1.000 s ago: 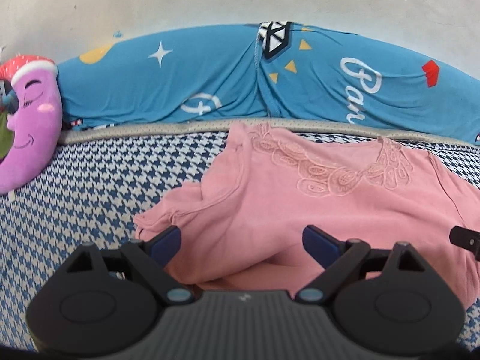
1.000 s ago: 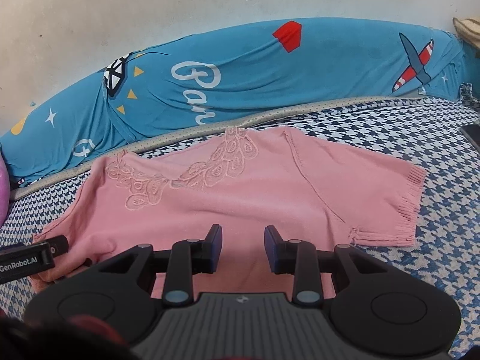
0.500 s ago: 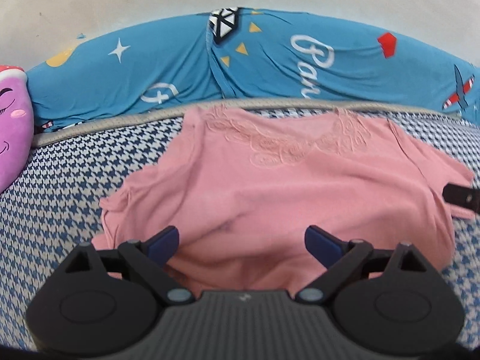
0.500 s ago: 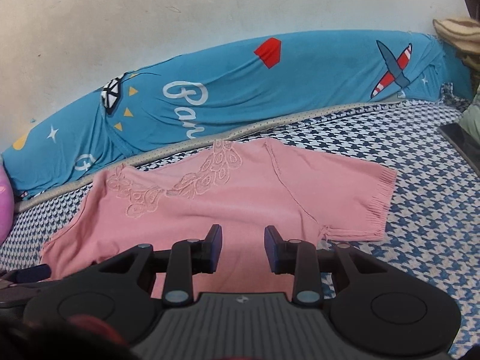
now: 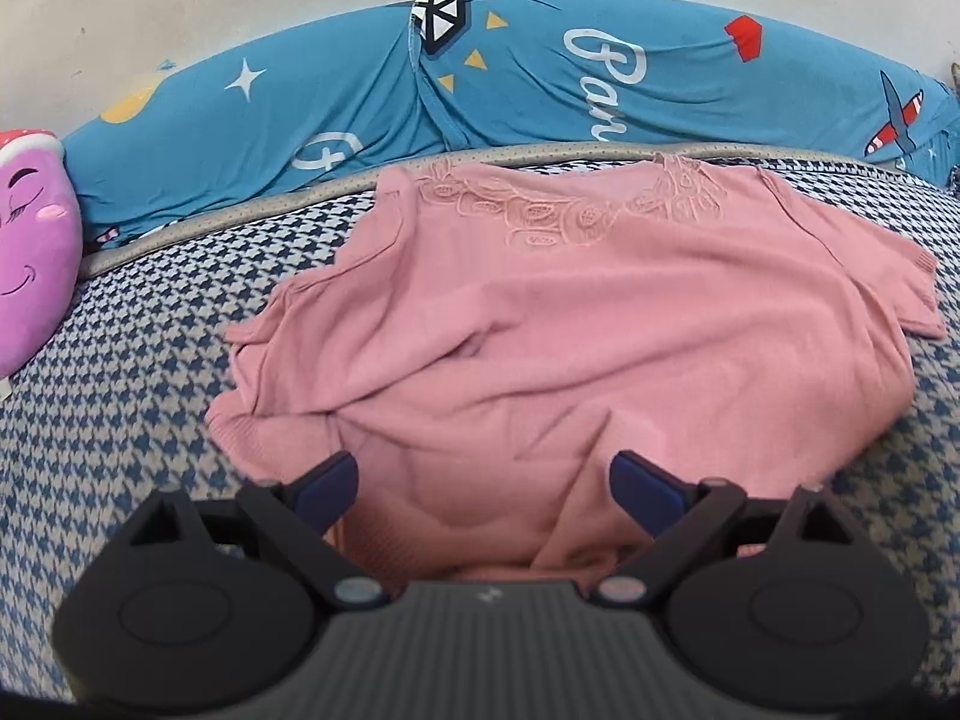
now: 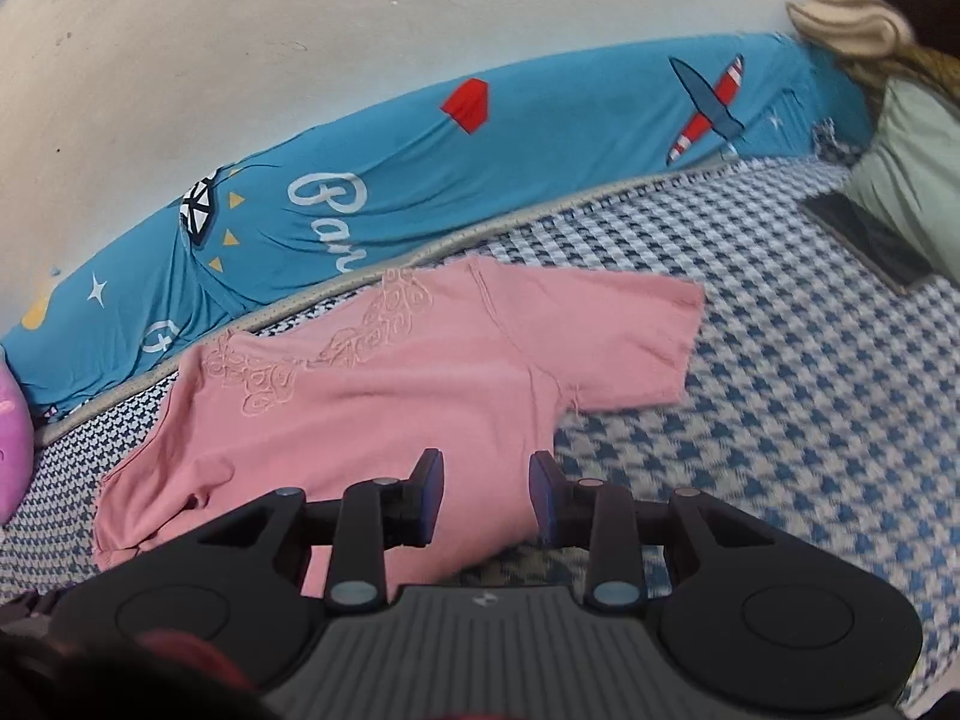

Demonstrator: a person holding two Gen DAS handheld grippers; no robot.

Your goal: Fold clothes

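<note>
A pink short-sleeved top with a lace neckline lies face up on the blue-and-white houndstooth bed cover. Its left sleeve and lower body are rumpled, while its right sleeve lies spread flat. My left gripper hovers over the wrinkled lower hem, jaws wide open and empty. In the right wrist view, my right gripper sits above the top's lower right edge. Its jaws stand a narrow gap apart with nothing pressed between them.
A long blue printed bolster runs along the wall behind the top. A purple plush pillow lies at the left. At the right are a dark flat device, a pale green cushion and beige cloth.
Both grippers have drawn back and apart along the top's lower edge. Each gripper's tip has dropped out of the other's view. The right view has swung right. Neither jaw gap changed.
</note>
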